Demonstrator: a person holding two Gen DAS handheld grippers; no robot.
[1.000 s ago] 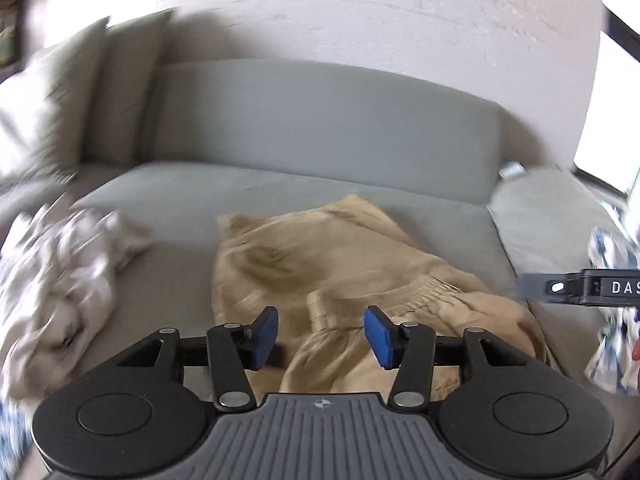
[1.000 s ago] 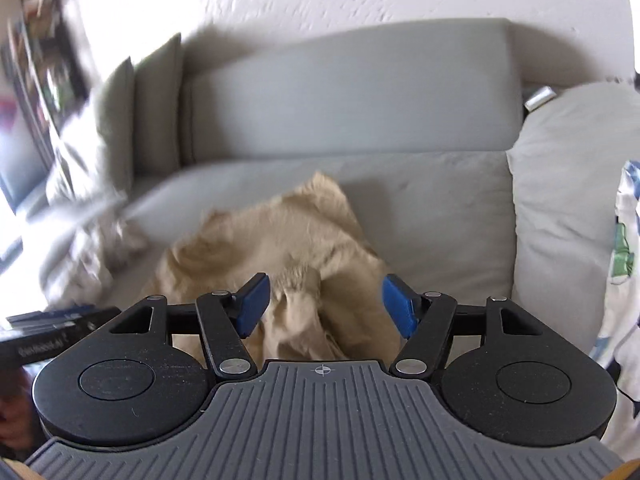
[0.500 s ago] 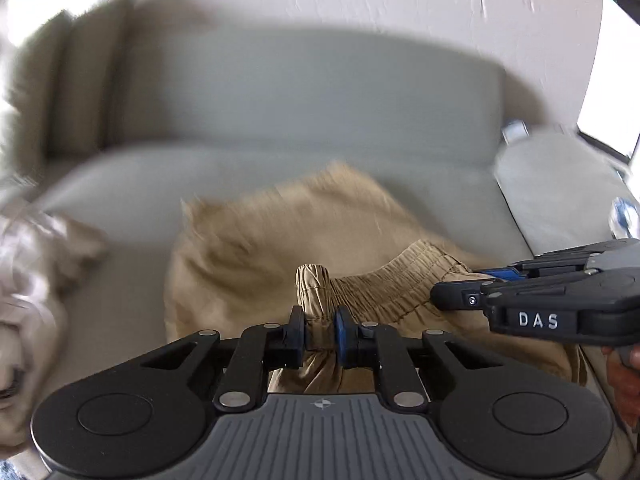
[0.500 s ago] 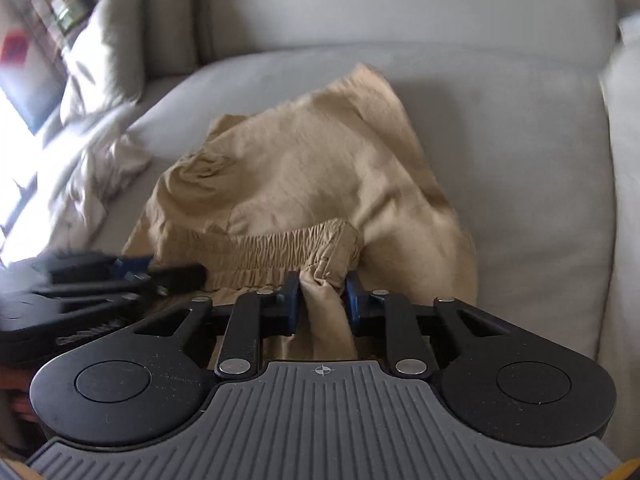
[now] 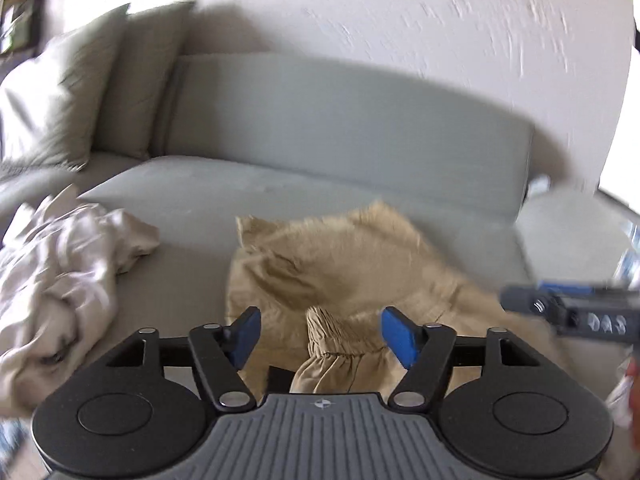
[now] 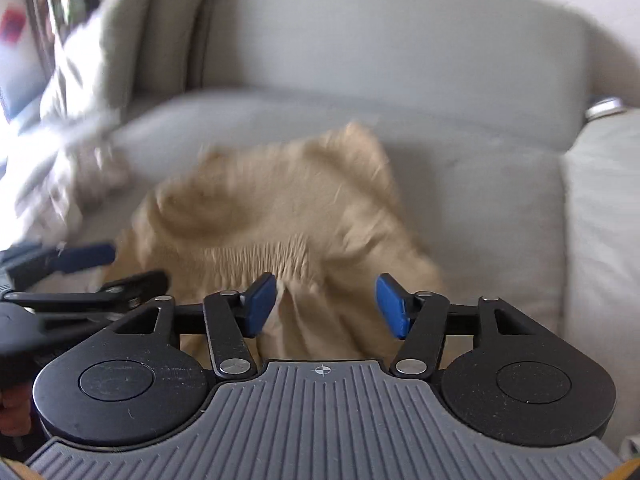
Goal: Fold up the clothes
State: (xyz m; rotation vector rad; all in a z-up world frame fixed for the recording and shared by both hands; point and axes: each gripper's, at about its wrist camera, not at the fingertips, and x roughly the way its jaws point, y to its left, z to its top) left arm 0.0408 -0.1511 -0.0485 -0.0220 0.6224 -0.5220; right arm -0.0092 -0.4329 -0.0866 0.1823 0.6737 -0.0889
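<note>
We see the tan shorts point(image 5: 360, 264) bunched mid-seat on the grey sofa point(image 5: 344, 120), bare cushion open behind them and to their right. A pale garment point(image 5: 60, 276) lies left of the shorts. Half a second ago both tongs pinched the waistband point(image 6: 276, 258); now our left tongs point(image 5: 320, 334) and right tongs point(image 6: 326, 306) gape wide, holding nothing.

Left gripper point(image 5: 320, 334): jaws stood wide apart, blue pads point(image 5: 245, 334) clear of the cloth.
Tan shorts point(image 5: 340, 264): lay crumpled on the grey sofa point(image 5: 320, 128), waistband bunched between the pads.
Pale garment point(image 5: 60, 276): heaped at left.
Right gripper point(image 5: 568, 312): blurred at right edge.
</note>
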